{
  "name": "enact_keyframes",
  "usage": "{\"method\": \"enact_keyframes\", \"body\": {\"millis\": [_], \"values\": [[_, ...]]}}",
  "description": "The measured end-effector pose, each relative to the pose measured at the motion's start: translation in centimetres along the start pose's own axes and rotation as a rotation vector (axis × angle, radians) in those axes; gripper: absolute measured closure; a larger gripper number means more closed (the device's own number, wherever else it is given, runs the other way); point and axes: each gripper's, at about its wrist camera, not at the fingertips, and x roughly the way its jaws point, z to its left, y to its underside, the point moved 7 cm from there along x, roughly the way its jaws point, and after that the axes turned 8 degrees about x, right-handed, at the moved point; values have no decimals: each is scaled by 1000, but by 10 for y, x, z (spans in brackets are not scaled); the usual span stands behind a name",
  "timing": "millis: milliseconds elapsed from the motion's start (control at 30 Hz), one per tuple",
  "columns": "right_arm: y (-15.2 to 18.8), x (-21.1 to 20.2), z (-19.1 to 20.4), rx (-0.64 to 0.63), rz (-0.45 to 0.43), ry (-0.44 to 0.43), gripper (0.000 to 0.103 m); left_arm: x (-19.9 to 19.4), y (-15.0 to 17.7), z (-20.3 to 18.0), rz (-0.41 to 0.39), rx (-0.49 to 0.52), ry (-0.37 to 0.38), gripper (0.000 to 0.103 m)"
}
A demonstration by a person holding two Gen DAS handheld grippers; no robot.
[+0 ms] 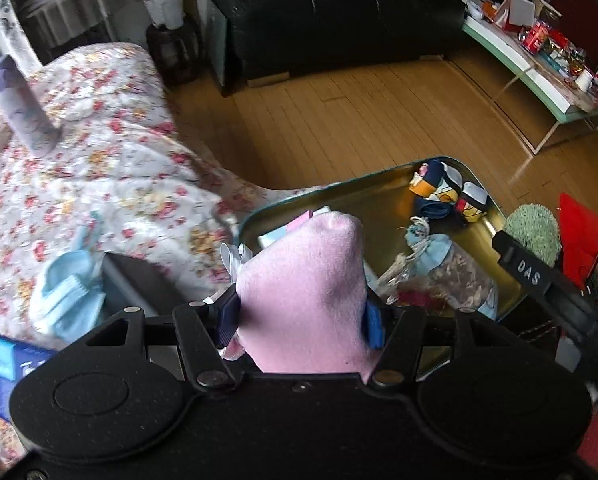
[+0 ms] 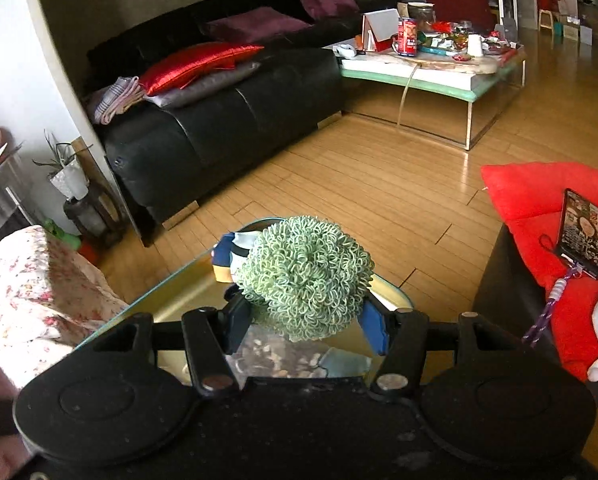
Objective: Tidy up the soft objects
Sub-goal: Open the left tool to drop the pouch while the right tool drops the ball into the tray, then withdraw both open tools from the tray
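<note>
Your left gripper (image 1: 299,316) clamps a pink sock (image 1: 303,300) above the near edge of the gold metal tray (image 1: 379,196), beside the floral bedspread (image 1: 99,160). Your right gripper (image 2: 305,326) squeezes a green looped ball (image 2: 303,276) over the same tray, where rolled patterned socks (image 1: 447,192) and a sachet bag (image 1: 447,272) already lie.
</note>
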Motion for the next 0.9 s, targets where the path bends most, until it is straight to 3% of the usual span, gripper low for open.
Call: {"method": "enact_keyframes", "body": {"millis": [333,433,900], "values": [[0,1,4,-12,12,-11,42,22,-36,-22,-12,35,25,45],[0,3,3,0,24,-22,36,23,-41,-24,-36,39,35,35],[1,1,4,-26,9,-15,32,12,-26,-5,-34,22,4,34]]}}
